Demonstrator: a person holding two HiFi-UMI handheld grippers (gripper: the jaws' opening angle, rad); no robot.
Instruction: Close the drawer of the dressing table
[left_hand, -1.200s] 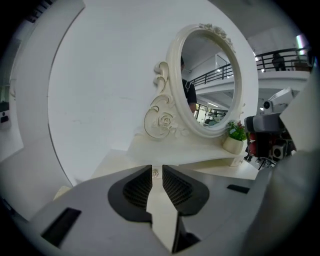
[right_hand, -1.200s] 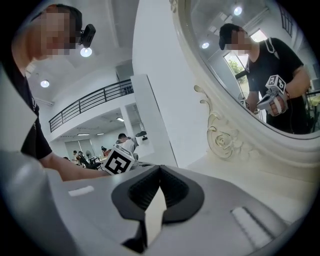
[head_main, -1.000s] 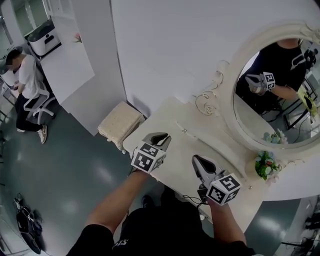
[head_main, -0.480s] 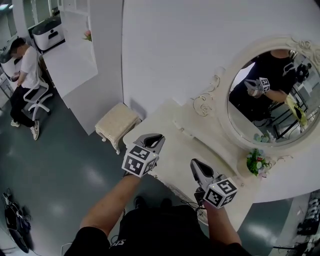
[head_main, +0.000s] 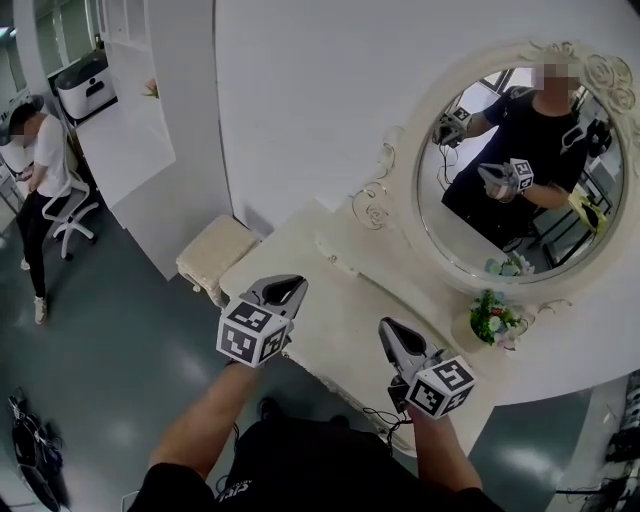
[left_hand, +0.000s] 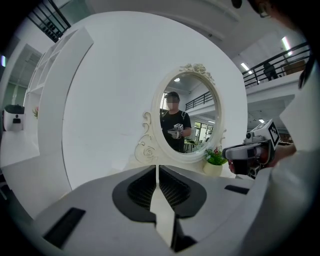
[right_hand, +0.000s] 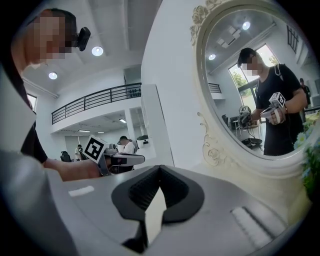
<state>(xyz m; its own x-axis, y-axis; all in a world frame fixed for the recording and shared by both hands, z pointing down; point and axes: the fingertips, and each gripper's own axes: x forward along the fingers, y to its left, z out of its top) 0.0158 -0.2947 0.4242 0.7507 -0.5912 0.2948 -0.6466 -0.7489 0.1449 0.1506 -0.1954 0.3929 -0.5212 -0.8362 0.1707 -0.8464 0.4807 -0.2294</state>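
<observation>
The cream dressing table (head_main: 335, 300) stands against the white wall under an oval mirror (head_main: 520, 170). No open drawer shows; the table's front is hidden below my arms. My left gripper (head_main: 292, 288) hovers over the table's front left edge. Its jaws are closing to a narrow slit with nothing between them (left_hand: 157, 167). Over the front right part hangs my right gripper (head_main: 388, 328), its pads meeting at the tips and empty (right_hand: 160, 169). Each gripper shows in the other's view: the right gripper (left_hand: 227, 152) and the left gripper (right_hand: 137, 159).
A padded stool (head_main: 212, 255) sits left of the table. A flower pot (head_main: 490, 318) stands on the table by the mirror's base. A person (head_main: 40, 150) sits on an office chair far left. A dark bag (head_main: 30, 450) lies on the floor.
Both grippers have drawn back toward the table's front edge and risen a little. The left gripper's jaws have narrowed. The mirror sits fuller in the head view.
</observation>
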